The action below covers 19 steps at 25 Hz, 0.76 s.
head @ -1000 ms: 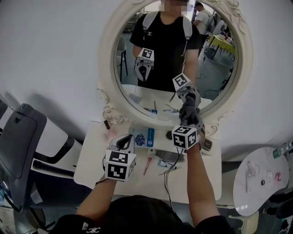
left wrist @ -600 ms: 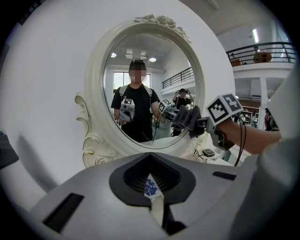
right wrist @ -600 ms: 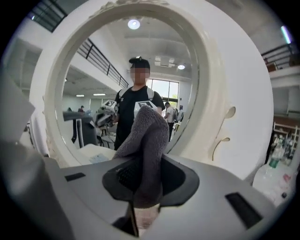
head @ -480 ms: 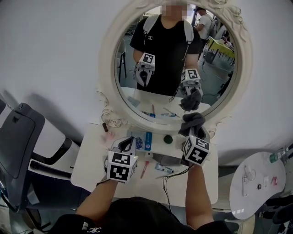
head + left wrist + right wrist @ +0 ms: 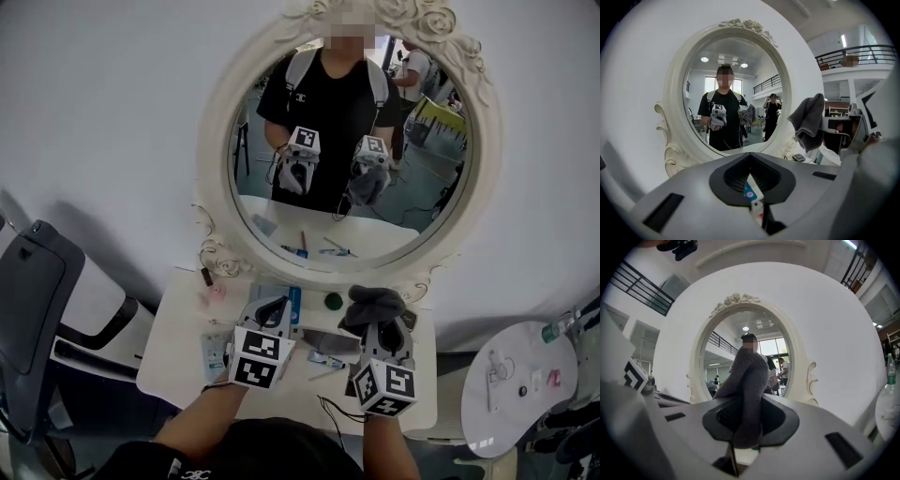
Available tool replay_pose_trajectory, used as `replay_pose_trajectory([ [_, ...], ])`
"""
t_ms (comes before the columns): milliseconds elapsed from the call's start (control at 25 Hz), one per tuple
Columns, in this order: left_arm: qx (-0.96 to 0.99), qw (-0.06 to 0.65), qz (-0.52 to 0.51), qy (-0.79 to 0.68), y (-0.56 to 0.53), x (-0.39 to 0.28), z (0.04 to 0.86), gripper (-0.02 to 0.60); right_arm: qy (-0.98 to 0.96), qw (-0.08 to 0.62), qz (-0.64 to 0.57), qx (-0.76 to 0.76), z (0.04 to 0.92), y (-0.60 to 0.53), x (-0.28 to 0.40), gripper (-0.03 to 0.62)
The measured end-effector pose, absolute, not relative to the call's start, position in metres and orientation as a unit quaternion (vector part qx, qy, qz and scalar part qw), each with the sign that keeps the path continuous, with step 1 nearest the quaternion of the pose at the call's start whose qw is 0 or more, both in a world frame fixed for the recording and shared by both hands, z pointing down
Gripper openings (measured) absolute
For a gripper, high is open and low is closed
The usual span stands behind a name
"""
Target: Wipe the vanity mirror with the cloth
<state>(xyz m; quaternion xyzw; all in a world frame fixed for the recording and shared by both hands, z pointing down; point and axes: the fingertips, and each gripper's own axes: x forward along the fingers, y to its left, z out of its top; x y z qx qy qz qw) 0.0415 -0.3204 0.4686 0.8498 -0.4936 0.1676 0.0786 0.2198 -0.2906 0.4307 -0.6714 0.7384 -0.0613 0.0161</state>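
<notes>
The oval vanity mirror [image 5: 347, 141] in its ornate white frame [image 5: 217, 122] stands at the back of the table; it reflects a person holding both grippers. My right gripper [image 5: 379, 323] is shut on the dark grey cloth [image 5: 373, 303], held over the table below the mirror's lower rim and apart from the glass. The right gripper view has the cloth [image 5: 747, 385] rising out of the shut gripper [image 5: 743, 437] in front of the mirror [image 5: 719, 362]. My left gripper [image 5: 270, 317] hangs shut and empty over the table. From the left gripper [image 5: 754, 197] I see the mirror [image 5: 731, 93] and the cloth [image 5: 811, 122].
The white table [image 5: 178, 347] carries a blue box [image 5: 292, 302], a green round lid [image 5: 333, 301], a pink item [image 5: 217, 292] and a thin cable. A grey chair [image 5: 37, 300] stands at the left. A round white side table [image 5: 520, 384] with small items is at the right.
My right gripper has come down and back from the mirror's lower edge with the cloth. It now hangs over the table. The left gripper has shifted slightly right.
</notes>
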Motion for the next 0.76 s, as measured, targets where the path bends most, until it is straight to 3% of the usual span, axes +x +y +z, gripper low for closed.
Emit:
replay_pose_trajectory([
  [280,0.854,0.089,0.167,-0.484,-0.315,0.047,0.474,0.000,0.736,-0.021,-0.063,-0.674,0.455,-0.281,0.216,0.083],
  [760,0.850,0.094,0.164,-0.492,-0.314,0.038,0.475,0.000,0.744,-0.004,-0.109,-0.660,0.462,-0.288,0.213,0.083],
])
